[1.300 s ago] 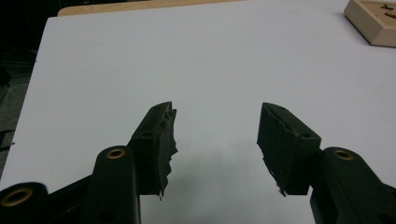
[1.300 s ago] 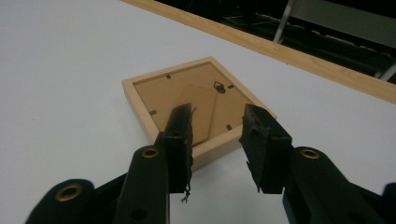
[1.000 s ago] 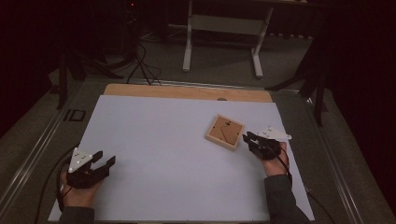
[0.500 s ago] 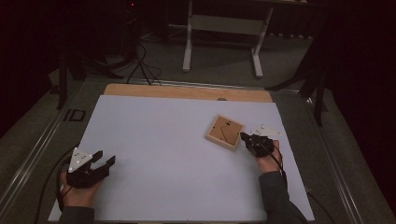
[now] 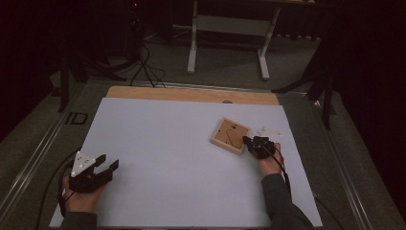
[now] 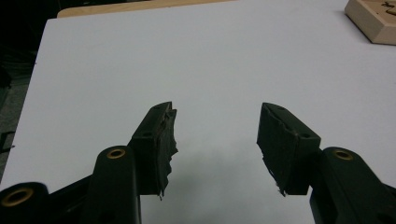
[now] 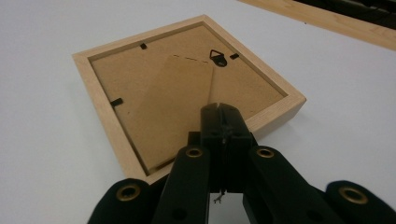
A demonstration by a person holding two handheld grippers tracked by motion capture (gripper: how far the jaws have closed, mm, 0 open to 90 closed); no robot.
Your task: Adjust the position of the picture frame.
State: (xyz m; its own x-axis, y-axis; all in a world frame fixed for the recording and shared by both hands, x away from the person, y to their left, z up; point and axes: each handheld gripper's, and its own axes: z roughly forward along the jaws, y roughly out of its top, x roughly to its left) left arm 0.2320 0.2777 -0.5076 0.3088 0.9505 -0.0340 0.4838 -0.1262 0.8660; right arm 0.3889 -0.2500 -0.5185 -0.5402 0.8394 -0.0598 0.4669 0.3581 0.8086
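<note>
We saw a wooden picture frame (image 5: 230, 135) lying face down on the white table top (image 5: 167, 143), toward the right side and a little past the middle, turned so that one corner pointed at the person. In the right gripper view its brown backing board (image 7: 163, 93) was up, with a small black hanger (image 7: 217, 58) near the far edge, black retaining tabs (image 7: 116, 101) along the inner rim, and a fold-out easel flap (image 7: 180, 105) across the board.

The right gripper (image 5: 254, 143) sat at the frame's near right edge, its jaws pressed together with no gap between them, the tips over the flap's edge; we could not tell whether they pinched the flap or merely rested on it. A white paper scrap (image 5: 268, 131) lay just beyond that gripper.

The left gripper (image 5: 103, 165) rested well apart, at the near left of the table, with its jaws spread wide over bare white surface (image 6: 215, 60) and nothing between them; the frame's corner (image 6: 373, 21) showed far off in its own view
</note>
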